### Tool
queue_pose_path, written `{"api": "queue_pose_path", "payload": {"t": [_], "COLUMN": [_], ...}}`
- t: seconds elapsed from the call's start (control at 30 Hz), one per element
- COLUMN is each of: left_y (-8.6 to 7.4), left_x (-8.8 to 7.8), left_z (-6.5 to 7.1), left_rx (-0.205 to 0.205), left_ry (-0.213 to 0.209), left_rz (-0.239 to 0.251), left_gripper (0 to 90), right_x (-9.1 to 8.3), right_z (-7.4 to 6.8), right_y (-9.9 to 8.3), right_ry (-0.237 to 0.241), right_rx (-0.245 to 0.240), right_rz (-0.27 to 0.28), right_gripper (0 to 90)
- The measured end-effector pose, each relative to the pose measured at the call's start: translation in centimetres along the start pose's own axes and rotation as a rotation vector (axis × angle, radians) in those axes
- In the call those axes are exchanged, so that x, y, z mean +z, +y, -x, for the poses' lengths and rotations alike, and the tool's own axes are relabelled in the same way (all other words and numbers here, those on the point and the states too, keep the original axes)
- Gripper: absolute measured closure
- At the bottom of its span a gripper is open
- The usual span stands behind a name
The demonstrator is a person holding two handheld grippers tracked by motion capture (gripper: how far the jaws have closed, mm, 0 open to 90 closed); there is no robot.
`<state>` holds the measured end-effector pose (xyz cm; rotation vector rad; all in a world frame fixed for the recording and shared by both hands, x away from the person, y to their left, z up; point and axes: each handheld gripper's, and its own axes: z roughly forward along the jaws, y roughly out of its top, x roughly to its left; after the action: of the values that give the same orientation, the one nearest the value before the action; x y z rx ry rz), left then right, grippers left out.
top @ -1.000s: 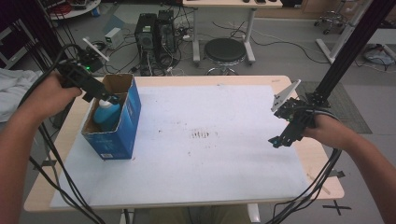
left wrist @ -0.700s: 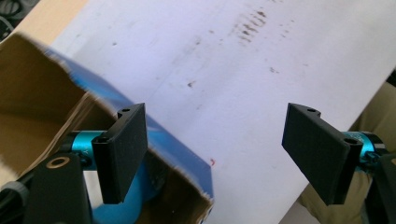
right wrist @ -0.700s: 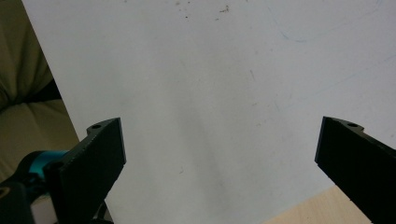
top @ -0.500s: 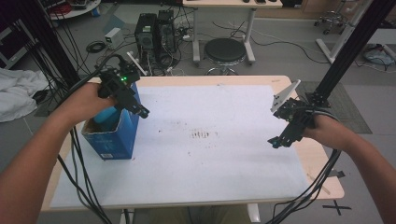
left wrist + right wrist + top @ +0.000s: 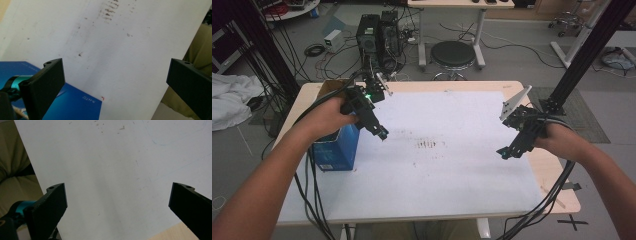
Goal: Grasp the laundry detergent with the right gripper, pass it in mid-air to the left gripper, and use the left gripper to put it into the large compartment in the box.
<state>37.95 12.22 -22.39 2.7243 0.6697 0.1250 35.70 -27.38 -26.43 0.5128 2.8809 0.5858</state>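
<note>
A blue cardboard box (image 5: 334, 150) stands open at the table's left side, its inside hidden by my left hand. My left gripper (image 5: 381, 133) hangs just right of the box, over the stained white sheet (image 5: 447, 175), pointing down and right. Its jaws have just been opening and now stand wide apart in the left gripper view (image 5: 116, 67), with nothing between them; the box's blue top (image 5: 75, 105) lies below them. My right gripper (image 5: 503, 153) hovers over the sheet's right edge, open and holding nothing (image 5: 117, 192).
The wooden table's edge (image 5: 557, 190) borders the sheet. Dark smudges (image 5: 427, 145) mark the sheet's middle. Behind the table stand a black stool (image 5: 453, 52) and computer towers (image 5: 379, 32); a black frame post (image 5: 582, 60) rises at the right. Cables trail from both grippers.
My left hand has swung from above the box at the far left to the right and down, over the sheet beside the box. The right gripper has kept still.
</note>
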Motion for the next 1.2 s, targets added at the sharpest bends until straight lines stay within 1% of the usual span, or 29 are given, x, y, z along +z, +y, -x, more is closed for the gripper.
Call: {"api": "queue_pose_path", "payload": {"t": [0.03,0.1,0.13,0.17,0.2,0.23,0.27,0.3,0.33,0.4,0.5,0.7,0.77,0.9,0.97,1.1,1.2], "left_y": [0.1,0.4,0.6,0.8,1.0,1.1,1.1,1.4,1.5,1.8,2.2,2.8,2.9,3.1,3.1,3.1,3.2], "left_x": [0.2,0.5,0.7,0.9,1.1,1.2,1.2,1.4,1.5,1.7,2.0,2.7,2.9,3.1,3.2,3.4,3.5], "left_z": [0.1,0.6,0.8,0.9,1.0,1.1,1.1,1.4,1.5,1.8,2.3,3.0,3.2,3.3,3.3,3.4,3.4], "left_rx": [0.014,0.045,0.045,0.031,0.024,0.032,0.032,0.059,0.065,0.085,0.114,0.157,0.165,0.179,0.177,0.194,0.198], "left_ry": [-0.022,-0.040,-0.029,-0.015,-0.011,-0.016,-0.016,-0.014,-0.007,-0.012,-0.006,-0.014,-0.012,-0.013,-0.020,-0.033,-0.031], "left_rz": [0.004,0.014,0.010,0.008,0.007,0.009,0.009,0.005,0.004,-0.001,-0.008,-0.017,-0.014,-0.015,-0.012,-0.009,-0.004], "left_gripper": [1.8,1.8,1.9,1.9,1.9,1.8,1.8,1.8,1.9,1.9,1.9,1.9,1.9,1.9,1.9,1.9,1.9], "right_x": [0.0,0.0,0.1,0.1,0.1,0.1,0.1,0.2,0.2,0.4,0.5,0.7,0.7,0.7,0.7,0.8,0.8], "right_z": [0.0,0.0,-0.1,-0.1,-0.1,-0.1,-0.1,-0.1,-0.2,-0.2,-0.2,-0.2,-0.3,-0.2,-0.2,-0.2,-0.1], "right_y": [0.0,0.1,0.2,0.3,0.3,0.4,0.4,0.5,0.7,0.9,1.2,1.7,1.8,2.0,2.1,2.2,2.2], "right_ry": [-0.001,0.000,0.003,0.002,0.004,0.005,0.005,0.005,0.005,0.007,0.007,0.004,0.007,0.006,0.007,0.010,0.011], "right_rx": [-0.001,-0.002,-0.002,-0.002,-0.003,-0.006,-0.006,-0.008,-0.006,-0.007,-0.005,-0.004,-0.011,-0.008,-0.008,-0.012,-0.010], "right_rz": [0.002,0.005,0.005,0.006,0.006,0.007,0.007,0.011,0.013,0.013,0.013,0.017,0.016,0.015,0.017,0.018,0.015], "right_gripper": [0.8,0.8,0.8,0.8,0.8,0.8,0.8,0.8,0.8,0.8,0.8,0.8,0.8,0.8,0.8,0.8,0.8]}}
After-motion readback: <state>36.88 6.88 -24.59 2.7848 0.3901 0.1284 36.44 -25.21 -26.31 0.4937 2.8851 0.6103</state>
